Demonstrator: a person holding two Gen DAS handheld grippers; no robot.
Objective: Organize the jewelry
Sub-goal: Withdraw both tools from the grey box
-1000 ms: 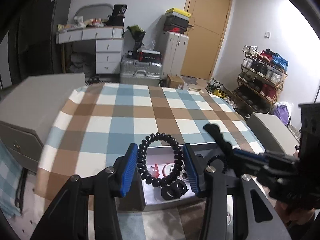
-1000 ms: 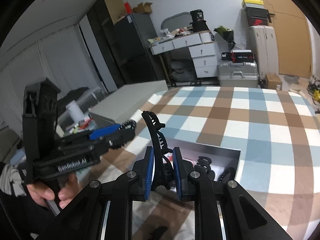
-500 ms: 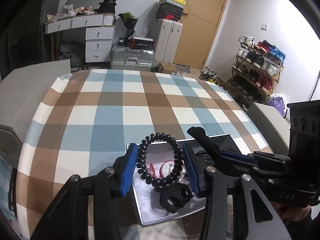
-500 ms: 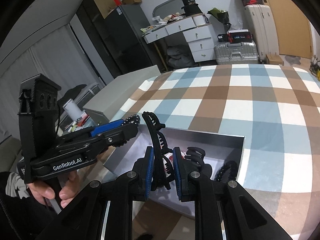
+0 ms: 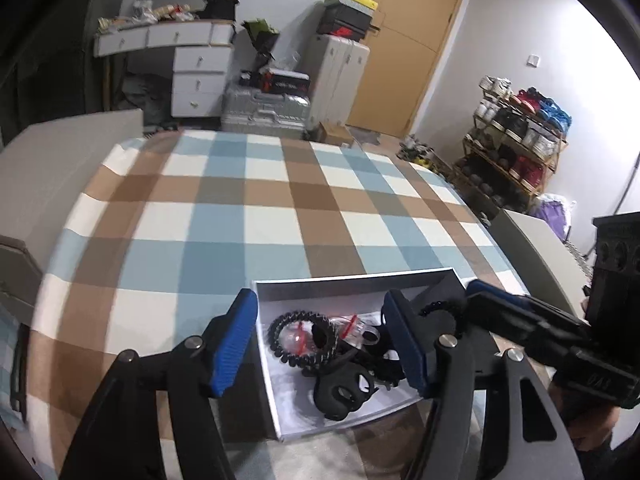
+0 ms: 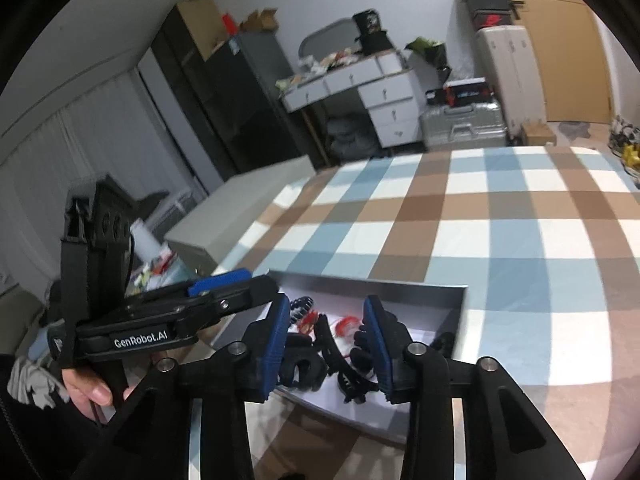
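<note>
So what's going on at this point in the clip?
A person is sorting hair accessories into a grey box on a checked tablecloth, a handheld gripper in each hand. Both the left gripper and the right gripper hover over the box with jaws that have just been opening, nothing pinched. The black spiral hair tie and the black claw clips lie inside.

Hair ties point(image 5: 298, 338) in box point(image 5: 352, 280) on table point(image 5: 240, 216)

Right gripper point(image 6: 326, 344) jaws parted, box point(image 6: 460, 300) below
</note>
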